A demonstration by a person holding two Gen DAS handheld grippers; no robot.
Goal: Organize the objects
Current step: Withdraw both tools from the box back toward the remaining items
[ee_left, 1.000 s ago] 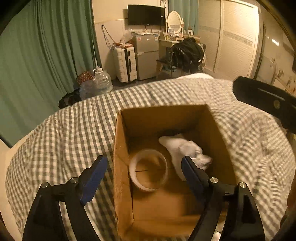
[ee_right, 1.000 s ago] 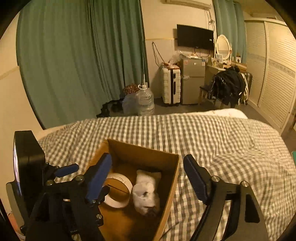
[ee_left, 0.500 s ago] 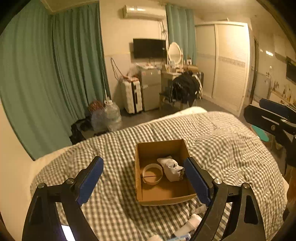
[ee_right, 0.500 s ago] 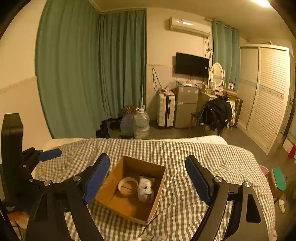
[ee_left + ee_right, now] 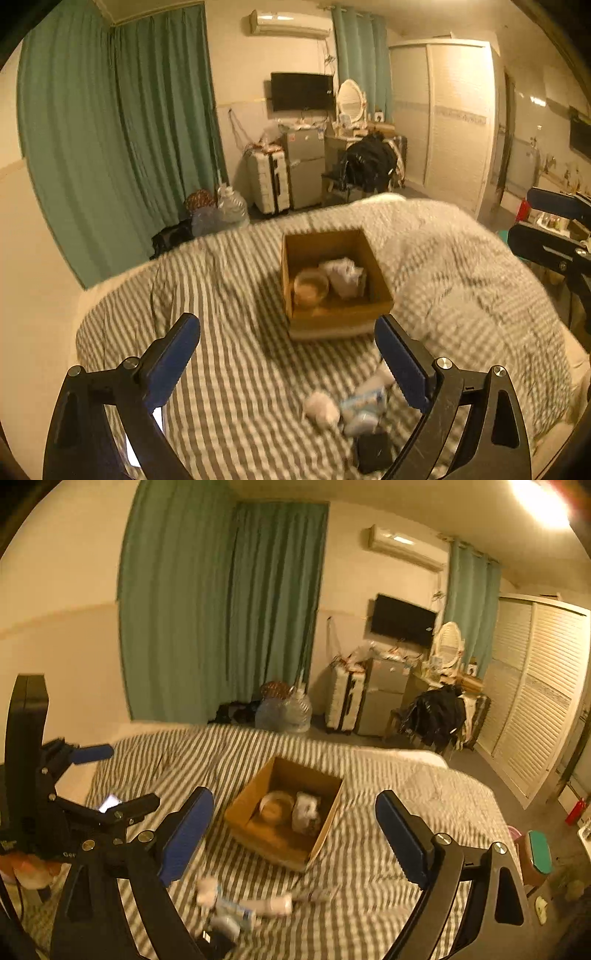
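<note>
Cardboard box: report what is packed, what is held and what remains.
Packed: the cardboard box holds a tape roll and a white cloth. Held: nothing; the left gripper and right gripper are both open and empty. Remaining: several small blurred items lie on the checked blanket nearer than the box.

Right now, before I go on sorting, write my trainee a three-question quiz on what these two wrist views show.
1. True or false: the open brown cardboard box on the grey-and-white checked bedspread is empty.
2. Which lies outside the box? A) pale tape ring B) crumpled white cloth C) small black flat item
3. Fill in: the left gripper and right gripper both hold ____.

Key: 1 false; 2 C; 3 nothing.
</note>
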